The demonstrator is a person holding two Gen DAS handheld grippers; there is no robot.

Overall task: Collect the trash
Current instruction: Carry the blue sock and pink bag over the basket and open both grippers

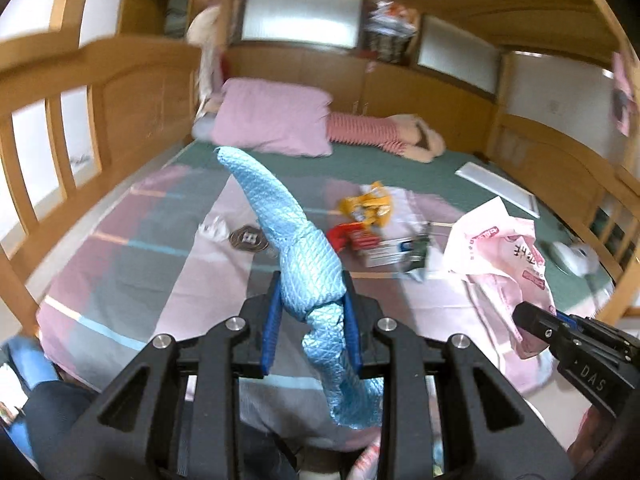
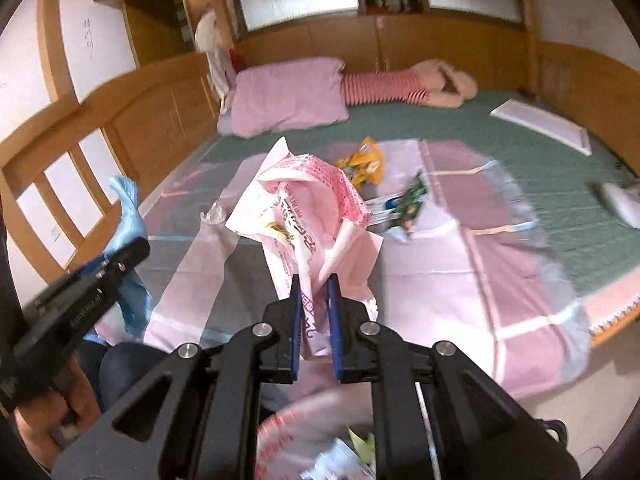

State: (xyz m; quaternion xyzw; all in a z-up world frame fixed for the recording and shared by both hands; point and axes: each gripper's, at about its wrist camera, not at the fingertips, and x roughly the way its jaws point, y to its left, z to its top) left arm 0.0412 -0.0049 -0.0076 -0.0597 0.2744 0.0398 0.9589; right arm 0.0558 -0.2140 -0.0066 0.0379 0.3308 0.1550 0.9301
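Observation:
My left gripper [image 1: 311,282] is shut on a light blue quilted cloth strip [image 1: 276,208] that sticks up above the bed; in the right wrist view that gripper [image 2: 134,254] and the cloth [image 2: 128,208] are at the left. My right gripper [image 2: 314,282] is shut on a crumpled pink printed plastic bag [image 2: 312,200], held over the bed's near edge; the left wrist view has that bag [image 1: 500,248] and gripper [image 1: 524,314] at the right. Loose trash lies mid-bed: a yellow wrapper [image 1: 368,204], a red wrapper [image 1: 344,236], a white box [image 1: 384,254], a green wrapper [image 2: 412,200] and a clear crumpled scrap [image 1: 214,226].
The bed has a pink and grey patchwork cover [image 2: 440,280] over a green sheet, with wooden rails [image 1: 60,120] on the left. A pink pillow [image 1: 276,120] and a striped plush toy [image 1: 372,132] lie at the head. A white flat board [image 1: 496,188] and a brown round disc [image 1: 248,238] also rest there.

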